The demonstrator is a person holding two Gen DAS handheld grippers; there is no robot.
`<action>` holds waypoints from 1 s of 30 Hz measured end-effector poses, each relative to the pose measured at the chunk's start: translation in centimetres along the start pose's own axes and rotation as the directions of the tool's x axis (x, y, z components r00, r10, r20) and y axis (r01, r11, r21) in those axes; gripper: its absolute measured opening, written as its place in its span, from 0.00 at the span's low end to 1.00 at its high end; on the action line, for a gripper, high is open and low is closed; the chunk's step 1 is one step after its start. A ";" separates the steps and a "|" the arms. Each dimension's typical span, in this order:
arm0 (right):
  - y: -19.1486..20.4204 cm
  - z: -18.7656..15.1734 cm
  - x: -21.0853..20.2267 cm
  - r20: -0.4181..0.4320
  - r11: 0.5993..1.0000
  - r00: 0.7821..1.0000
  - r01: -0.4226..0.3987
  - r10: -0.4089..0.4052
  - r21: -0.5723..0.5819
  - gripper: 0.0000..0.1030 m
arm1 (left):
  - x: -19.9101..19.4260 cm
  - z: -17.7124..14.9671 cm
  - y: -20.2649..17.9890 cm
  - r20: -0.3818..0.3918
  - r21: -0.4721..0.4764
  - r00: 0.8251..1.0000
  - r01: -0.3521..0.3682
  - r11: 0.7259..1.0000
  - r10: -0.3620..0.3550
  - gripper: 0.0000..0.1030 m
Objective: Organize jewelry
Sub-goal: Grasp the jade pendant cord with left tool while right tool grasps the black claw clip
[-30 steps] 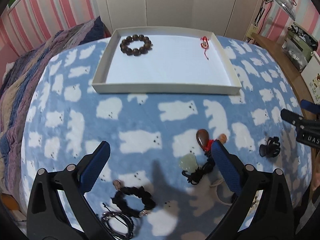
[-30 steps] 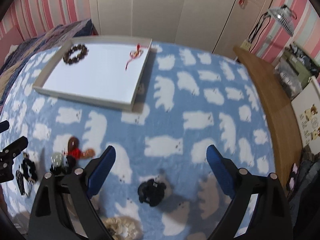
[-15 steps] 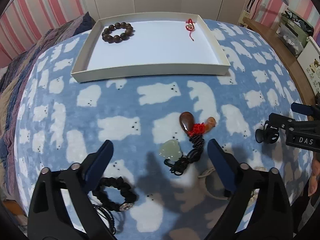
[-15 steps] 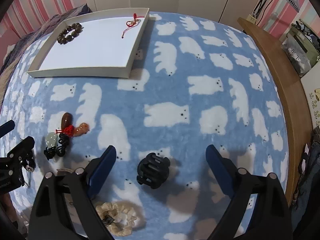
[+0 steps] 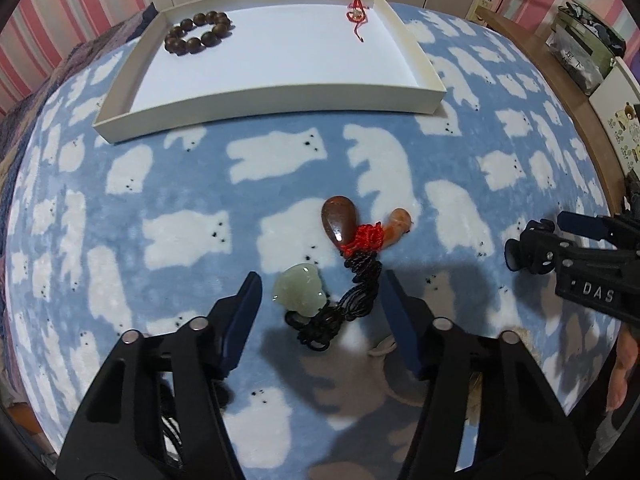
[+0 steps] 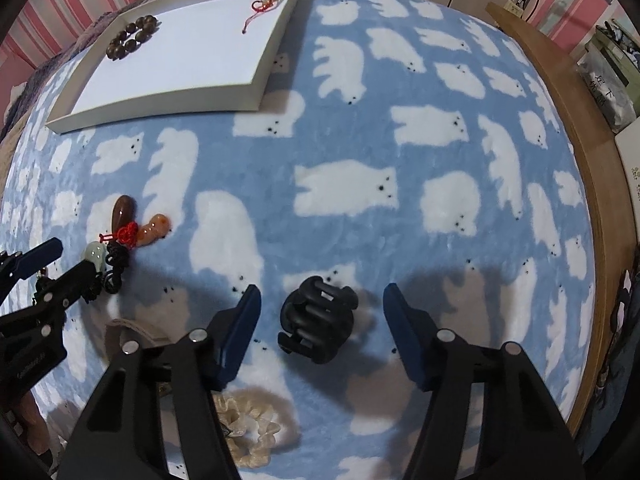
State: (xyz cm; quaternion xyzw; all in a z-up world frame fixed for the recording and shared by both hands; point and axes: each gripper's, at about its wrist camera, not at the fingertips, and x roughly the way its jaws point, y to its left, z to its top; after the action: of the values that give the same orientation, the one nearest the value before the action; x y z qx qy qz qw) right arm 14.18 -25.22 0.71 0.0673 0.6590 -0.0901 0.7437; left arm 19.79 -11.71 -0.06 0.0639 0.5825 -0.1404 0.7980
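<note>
My left gripper [image 5: 320, 300] is open, its fingers either side of a pale green jade pendant [image 5: 298, 290] on a black knotted cord [image 5: 352, 300]. A brown teardrop stone [image 5: 338, 220] and an orange gourd bead [image 5: 396, 226] with a red knot lie just beyond. My right gripper [image 6: 318, 312] is open around a black hair claw [image 6: 318, 320]. The white tray [image 5: 264, 104] at the back holds a brown bead bracelet [image 5: 196, 32] and a red string charm [image 5: 357, 16].
A cream scrunchie [image 6: 248, 424] lies under the right gripper. Black cords [image 5: 170, 436] lie under the left gripper's left finger. A wooden bed edge [image 6: 568, 132] runs along the right. The bear-pattern blanket [image 6: 360, 140] covers the bed.
Both grippers have moved down and forward. The left now straddles the jade pendant and cord; the right now straddles the black hair claw. Both stay open.
</note>
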 end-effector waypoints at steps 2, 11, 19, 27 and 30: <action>0.0 0.0 0.2 -0.005 1.000 1.000 0.001 -0.001 0.001 0.61 | 0.4 0.2 -0.1 -0.006 -0.006 1.000 0.001 1.000 -0.001 0.56; 0.0 -0.1 1.2 -0.048 1.000 0.999 -0.010 0.011 0.007 0.45 | 1.7 0.5 -1.4 -0.037 0.018 0.999 -0.004 1.000 0.005 0.50; 0.5 -0.2 1.2 -0.045 1.000 0.999 -0.015 0.015 0.006 0.40 | 2.7 0.8 -2.4 -0.056 0.041 0.998 -0.020 0.999 0.022 0.43; 1.2 -0.5 1.2 -0.033 1.000 0.999 -0.010 0.009 -0.007 0.40 | 3.5 1.4 -2.3 -0.074 0.040 0.997 -0.015 0.999 0.018 0.24; 1.3 -0.5 1.1 -0.033 1.000 0.999 -0.011 0.011 -0.005 0.39 | 3.9 1.6 -2.8 -0.082 0.057 0.996 -0.030 0.998 0.034 0.22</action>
State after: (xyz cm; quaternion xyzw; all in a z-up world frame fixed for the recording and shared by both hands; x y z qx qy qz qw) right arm 14.09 -23.90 -0.51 0.0707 0.6708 -0.0833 0.7335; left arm 21.52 -15.39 -3.10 0.1012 0.6100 -0.1411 0.7731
